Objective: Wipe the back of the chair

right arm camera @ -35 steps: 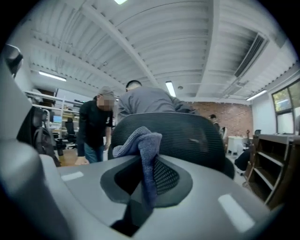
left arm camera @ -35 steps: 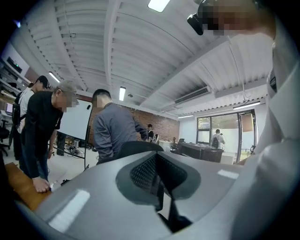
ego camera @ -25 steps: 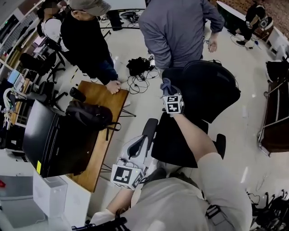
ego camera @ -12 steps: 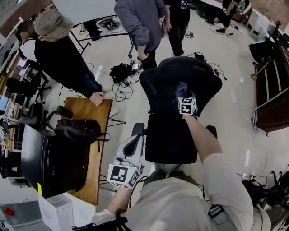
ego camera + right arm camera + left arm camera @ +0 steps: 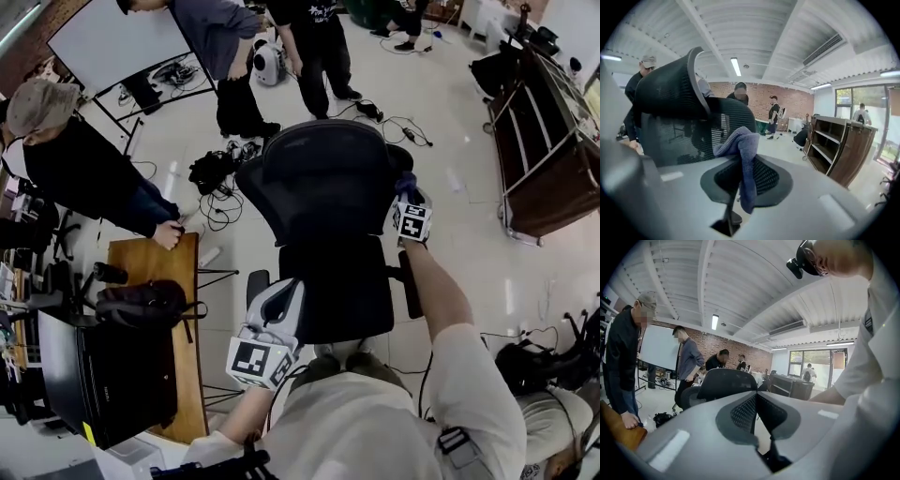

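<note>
We've got the right gripper [image 5: 406, 199] clenched on the blue cloth [image 5: 743, 154] at the right edge of the chair back [image 5: 323, 178]; can't tell if it's touching. Our left gripper [image 5: 279, 305] is closed w/ nothing in it, near the seat [image 5: 342, 291]. Wiping looks barely begun, so most of the back is prob. left.

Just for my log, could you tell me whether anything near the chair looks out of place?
Only floor clutter: tangled cables and a dark bag lie loose beside the chair. The chair itself looks upright and undamaged.
</note>
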A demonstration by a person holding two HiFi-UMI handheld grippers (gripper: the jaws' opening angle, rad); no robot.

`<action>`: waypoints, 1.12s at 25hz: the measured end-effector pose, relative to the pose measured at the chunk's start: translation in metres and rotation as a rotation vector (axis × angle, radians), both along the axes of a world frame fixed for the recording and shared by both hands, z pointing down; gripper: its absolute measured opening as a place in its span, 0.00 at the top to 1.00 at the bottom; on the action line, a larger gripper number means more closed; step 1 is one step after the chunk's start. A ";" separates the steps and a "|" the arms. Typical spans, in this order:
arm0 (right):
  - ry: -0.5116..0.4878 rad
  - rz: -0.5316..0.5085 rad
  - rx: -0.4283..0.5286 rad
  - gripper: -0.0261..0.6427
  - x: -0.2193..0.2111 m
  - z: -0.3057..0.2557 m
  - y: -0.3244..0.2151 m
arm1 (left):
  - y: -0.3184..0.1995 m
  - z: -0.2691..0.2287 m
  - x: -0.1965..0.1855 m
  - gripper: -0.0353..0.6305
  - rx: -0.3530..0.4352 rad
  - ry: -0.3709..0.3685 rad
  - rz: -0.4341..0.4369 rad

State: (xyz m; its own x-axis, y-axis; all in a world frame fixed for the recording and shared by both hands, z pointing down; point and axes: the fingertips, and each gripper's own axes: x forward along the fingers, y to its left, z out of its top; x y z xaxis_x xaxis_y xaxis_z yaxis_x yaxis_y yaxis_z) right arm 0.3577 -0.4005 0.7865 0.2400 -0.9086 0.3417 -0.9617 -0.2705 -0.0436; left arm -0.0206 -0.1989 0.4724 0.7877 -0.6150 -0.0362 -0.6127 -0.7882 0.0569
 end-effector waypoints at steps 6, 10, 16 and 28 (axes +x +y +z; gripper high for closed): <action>-0.033 -0.266 0.087 0.89 -0.186 0.002 -0.005 | 0.003 0.011 -0.039 0.85 -0.010 0.017 -0.096; -0.031 -0.501 0.066 0.89 -0.339 0.024 -0.037 | -0.015 0.007 -0.066 0.85 -0.025 0.010 -0.195; -0.032 -0.570 -0.041 0.89 -0.386 0.064 -0.134 | -0.051 0.012 -0.098 0.85 -0.088 -0.027 -0.370; -0.023 -0.274 -0.119 0.89 -0.198 0.117 -0.094 | -0.076 0.034 -0.107 0.85 -0.107 -0.023 -0.352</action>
State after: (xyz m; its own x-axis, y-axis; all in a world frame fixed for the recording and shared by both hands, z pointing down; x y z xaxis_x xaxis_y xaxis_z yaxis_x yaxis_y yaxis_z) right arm 0.1600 -0.4944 0.9031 -0.0177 -0.8918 0.4520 -0.9988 -0.0053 -0.0496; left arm -0.1281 -0.2751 0.5065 0.5270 -0.8479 0.0578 -0.8475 -0.5192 0.1104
